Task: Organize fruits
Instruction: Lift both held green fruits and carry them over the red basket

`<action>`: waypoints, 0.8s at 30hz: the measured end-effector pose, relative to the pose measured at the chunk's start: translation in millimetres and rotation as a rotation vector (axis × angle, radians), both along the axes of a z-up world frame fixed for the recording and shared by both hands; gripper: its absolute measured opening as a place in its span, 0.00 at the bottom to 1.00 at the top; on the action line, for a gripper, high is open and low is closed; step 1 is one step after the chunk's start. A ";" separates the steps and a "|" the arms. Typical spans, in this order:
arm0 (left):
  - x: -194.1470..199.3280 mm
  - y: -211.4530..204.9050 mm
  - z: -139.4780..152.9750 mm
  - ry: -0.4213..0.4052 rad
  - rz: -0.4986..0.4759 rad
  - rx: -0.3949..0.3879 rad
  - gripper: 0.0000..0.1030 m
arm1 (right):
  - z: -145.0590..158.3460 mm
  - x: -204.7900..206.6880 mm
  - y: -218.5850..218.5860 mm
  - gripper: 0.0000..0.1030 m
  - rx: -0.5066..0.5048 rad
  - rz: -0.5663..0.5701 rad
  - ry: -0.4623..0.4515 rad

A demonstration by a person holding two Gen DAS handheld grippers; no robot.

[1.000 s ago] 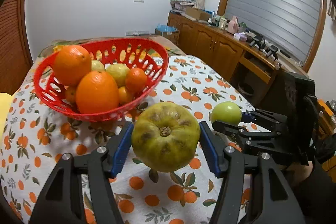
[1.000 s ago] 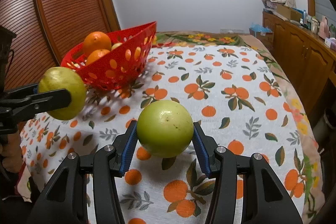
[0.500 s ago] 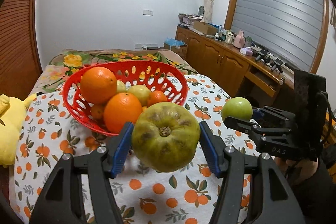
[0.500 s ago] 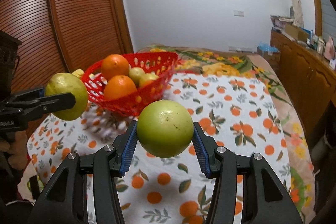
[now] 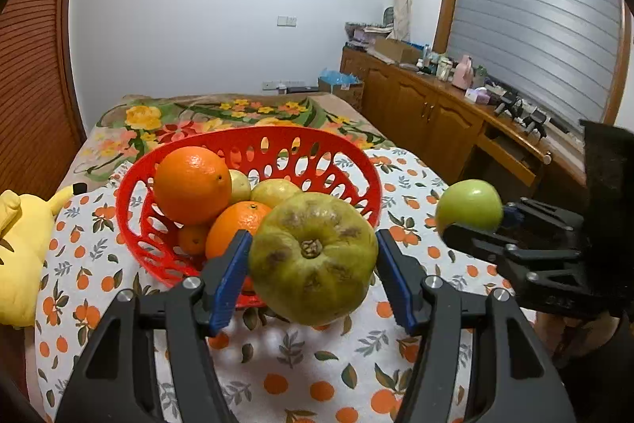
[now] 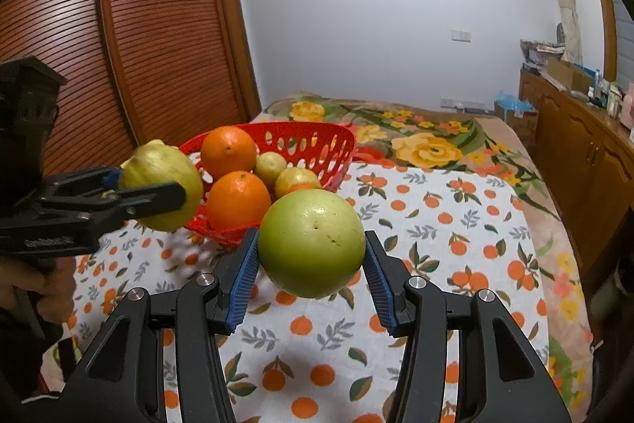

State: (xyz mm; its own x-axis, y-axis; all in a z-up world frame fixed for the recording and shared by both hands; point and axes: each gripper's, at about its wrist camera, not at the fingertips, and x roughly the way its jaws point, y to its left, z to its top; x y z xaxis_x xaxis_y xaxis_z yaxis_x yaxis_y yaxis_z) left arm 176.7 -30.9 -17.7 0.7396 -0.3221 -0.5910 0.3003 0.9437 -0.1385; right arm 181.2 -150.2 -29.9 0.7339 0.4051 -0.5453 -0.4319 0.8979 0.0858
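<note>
Fruit sat in both tongs, each lifted clear of the orange-print cloth (image 5: 301,363). The left gripper (image 5: 313,260) was clamped on a ribbed, brown-blotched yellow-green fruit (image 5: 313,256), possibly a guava, its blue pads (image 5: 232,280) pressed to either side and its stem end facing the camera. Just beyond those fingertips stood the red perforated basket (image 5: 348,161), holding a large orange (image 5: 192,185) at its left, a second orange (image 5: 233,221) touching it lower down, a small orange (image 5: 192,238) tucked beneath, and pale yellow-green fruits (image 5: 273,191) behind. To the right of the left tongs, the right gripper (image 6: 313,264) was closed on a smooth round green fruit (image 6: 313,242), gripped at its sides. From the right wrist view the basket lay ahead and to the left of that gripper, with the left tongs and their fruit just beside the basket's near left rim. A yellow plush toy (image 5: 20,248) lay at the cloth's edge, well to the left of the left gripper.
</note>
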 end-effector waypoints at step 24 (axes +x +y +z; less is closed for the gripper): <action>42.3 -17.7 -24.2 0.078 0.016 0.025 0.60 | -1.6 7.4 -1.1 0.50 -0.001 -0.012 0.003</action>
State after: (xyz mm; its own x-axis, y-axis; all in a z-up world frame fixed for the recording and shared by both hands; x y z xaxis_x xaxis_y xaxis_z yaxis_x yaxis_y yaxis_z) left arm 219.0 -48.6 -41.9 0.6960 -0.2949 -0.6547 0.2744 0.9518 -0.1370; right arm 188.6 -151.3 -31.5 0.7373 0.3957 -0.5476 -0.4206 0.9031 0.0863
